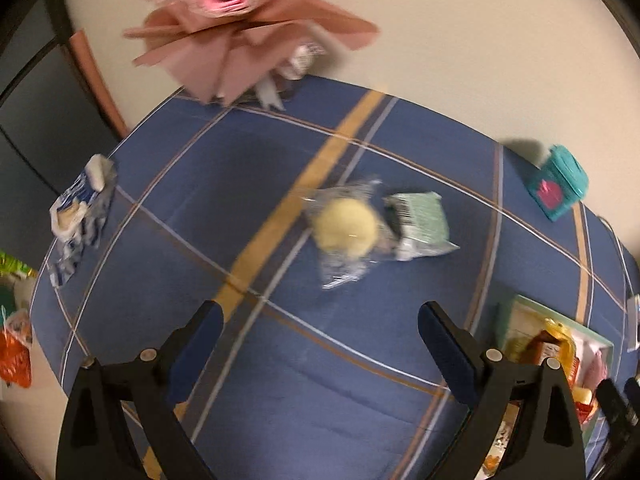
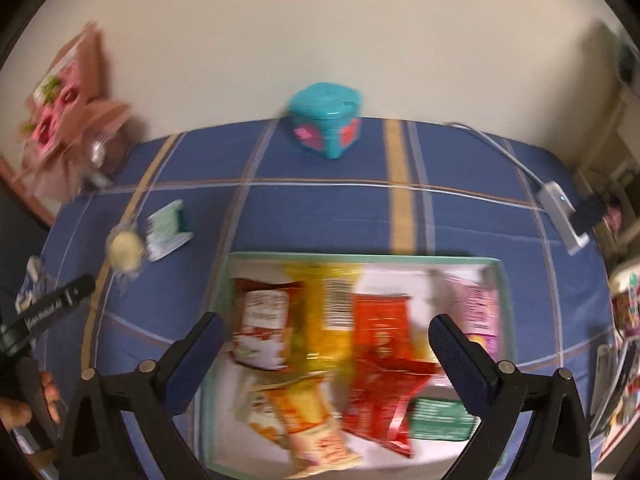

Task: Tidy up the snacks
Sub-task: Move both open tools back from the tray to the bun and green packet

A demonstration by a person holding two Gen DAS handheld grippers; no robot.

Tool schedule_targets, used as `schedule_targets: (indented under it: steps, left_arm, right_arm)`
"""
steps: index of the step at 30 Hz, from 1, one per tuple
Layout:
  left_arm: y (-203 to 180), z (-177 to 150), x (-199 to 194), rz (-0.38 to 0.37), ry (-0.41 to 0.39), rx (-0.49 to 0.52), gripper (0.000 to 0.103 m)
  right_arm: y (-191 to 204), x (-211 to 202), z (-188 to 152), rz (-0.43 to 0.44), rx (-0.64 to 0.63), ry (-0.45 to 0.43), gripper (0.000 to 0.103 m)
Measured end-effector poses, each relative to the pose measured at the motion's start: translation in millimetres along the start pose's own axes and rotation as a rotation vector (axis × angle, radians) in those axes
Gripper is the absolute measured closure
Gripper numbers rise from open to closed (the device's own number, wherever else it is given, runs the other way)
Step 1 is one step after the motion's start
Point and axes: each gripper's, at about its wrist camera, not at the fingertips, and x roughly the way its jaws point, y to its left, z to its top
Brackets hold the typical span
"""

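Note:
A clear packet with a round yellow cake (image 1: 345,229) lies on the blue checked tablecloth (image 1: 200,184), touching a pale green snack packet (image 1: 420,220). My left gripper (image 1: 320,332) is open and empty, hovering short of them. Both packets also show in the right wrist view, the cake (image 2: 126,255) and the green packet (image 2: 167,229), left of the tray. My right gripper (image 2: 326,338) is open and empty above a green-rimmed tray (image 2: 360,258) holding several snack packets, red (image 2: 380,332), yellow (image 2: 328,312), orange (image 2: 312,424) and pink (image 2: 480,312).
A blue-white packet (image 1: 80,216) lies at the table's left edge. A pink paper bouquet (image 1: 240,20) stands at the back left. A teal box (image 2: 326,124) sits at the back edge by the wall. A white charger and cable (image 2: 560,216) lie at the right.

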Motion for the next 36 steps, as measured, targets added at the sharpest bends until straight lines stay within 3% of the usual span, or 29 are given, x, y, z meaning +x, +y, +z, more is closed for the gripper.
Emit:
schedule_targets:
  steps: [10, 18, 25, 36]
  left_arm:
    - [41.7, 13.5, -2.0, 0.0, -0.008, -0.05, 0.005]
    - [64.1, 25.9, 9.8, 0.016, 0.0, -0.094, 0.005]
    - [50.6, 35.9, 31.2, -0.067, 0.016, -0.084, 0.005]
    - [36.8, 57.9, 69.9, -0.183, 0.078, -0.083, 0.005]
  right_arm:
    - [74.8, 25.4, -5.5, 0.081, -0.084, 0.05, 0.0]
    - [90.6, 41.3, -4.0, 0.092, -0.07, 0.035, 0.0]
    - [102.2, 48.2, 11.0, 0.077, -0.072, -0.021, 0.0]
    - [141.4, 88.3, 33.2, 0.06, -0.139, 0.009, 0.0]
